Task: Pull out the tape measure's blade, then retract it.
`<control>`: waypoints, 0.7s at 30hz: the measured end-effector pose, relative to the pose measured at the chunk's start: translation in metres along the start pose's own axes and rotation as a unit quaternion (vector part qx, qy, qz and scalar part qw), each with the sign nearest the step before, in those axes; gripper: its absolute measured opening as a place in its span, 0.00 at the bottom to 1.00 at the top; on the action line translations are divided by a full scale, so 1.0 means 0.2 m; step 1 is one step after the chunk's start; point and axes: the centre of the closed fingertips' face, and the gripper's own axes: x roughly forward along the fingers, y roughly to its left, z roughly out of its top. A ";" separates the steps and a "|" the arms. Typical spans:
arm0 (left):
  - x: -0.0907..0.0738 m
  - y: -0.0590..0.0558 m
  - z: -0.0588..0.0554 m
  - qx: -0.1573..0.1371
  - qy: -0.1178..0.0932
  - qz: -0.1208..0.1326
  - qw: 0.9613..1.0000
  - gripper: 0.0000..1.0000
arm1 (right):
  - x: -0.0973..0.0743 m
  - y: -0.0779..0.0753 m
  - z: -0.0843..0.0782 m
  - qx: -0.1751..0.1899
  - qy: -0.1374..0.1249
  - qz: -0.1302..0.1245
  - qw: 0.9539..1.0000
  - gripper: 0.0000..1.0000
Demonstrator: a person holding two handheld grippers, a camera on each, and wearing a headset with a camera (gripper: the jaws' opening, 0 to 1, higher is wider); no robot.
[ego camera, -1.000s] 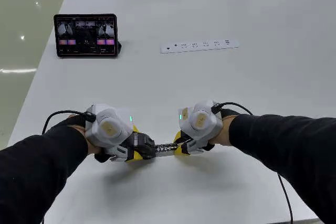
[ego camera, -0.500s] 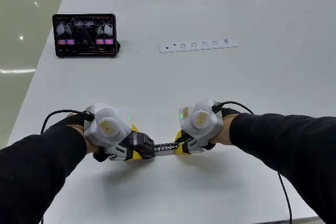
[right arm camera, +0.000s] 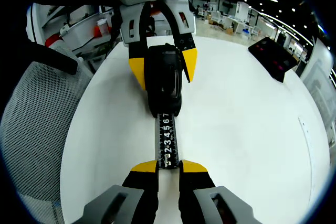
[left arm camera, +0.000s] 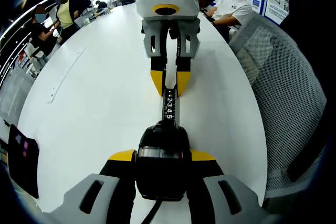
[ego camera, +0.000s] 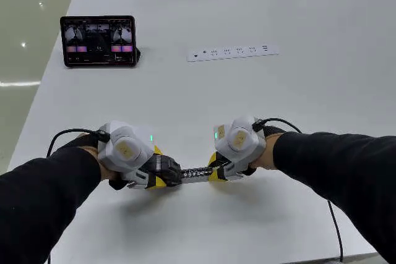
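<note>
White table (ego camera: 247,4) w/ tablet (ego camera: 99,41) & power strip (ego camera: 232,52)

Head view: looking forward and down over the table (ego camera: 260,4) from well back. Left gripper view: riding low and close, facing along the blade (left arm camera: 169,109) toward the right gripper (left arm camera: 169,83). Right gripper view: facing the opposite way, toward the left gripper (right arm camera: 163,72) — the two are eyeing each other. All three are sharing the tape measure (right arm camera: 164,85).

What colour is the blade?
The blade is black with white numerals. It shows best in the right gripper view.
</note>
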 end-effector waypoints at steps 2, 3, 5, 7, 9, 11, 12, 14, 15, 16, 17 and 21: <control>0.00 0.00 0.00 0.000 0.000 0.000 1.000 0.33 | 0.00 0.00 0.00 -0.001 0.001 0.000 1.000 0.10; 0.00 0.00 0.00 0.000 0.000 0.000 1.000 0.33 | 0.00 0.00 -0.01 -0.001 0.001 0.000 1.000 0.10; 0.00 0.00 0.00 0.000 0.000 0.000 1.000 0.33 | -0.01 0.00 -0.01 -0.001 0.002 0.000 1.000 0.10; 0.00 0.00 0.00 -0.001 0.000 0.000 1.000 0.33 | -0.01 0.00 -0.01 -0.001 0.002 0.000 1.000 0.10; 0.00 0.00 0.00 -0.001 0.000 0.000 1.000 0.33 | -0.01 0.00 -0.02 -0.001 0.003 0.000 1.000 0.10; 0.00 0.00 0.00 -0.001 0.000 0.000 1.000 0.33 | -0.01 0.00 -0.02 -0.002 0.003 0.000 1.000 0.10; 0.00 0.00 0.00 -0.001 0.001 0.000 1.000 0.33 | -0.02 0.00 -0.02 -0.002 0.004 0.000 1.000 0.10; 0.00 0.00 0.00 -0.001 0.000 0.000 1.000 0.33 | -0.02 0.00 -0.02 -0.002 0.004 0.000 1.000 0.10; 0.00 0.00 0.00 -0.001 0.000 0.000 1.000 0.33 | -0.02 0.00 -0.02 -0.002 0.005 0.000 1.000 0.10; 0.00 0.00 0.00 -0.001 0.000 0.000 1.000 0.33 | -0.02 0.00 -0.02 -0.002 0.005 0.000 1.000 0.10; 0.00 0.00 0.00 -0.001 0.000 0.000 1.000 0.33 | -0.02 0.00 -0.03 -0.002 0.005 0.000 1.000 0.10; 0.00 0.00 0.00 -0.001 0.001 0.000 1.000 0.33 | -0.03 0.00 -0.03 -0.002 0.007 0.000 1.000 0.10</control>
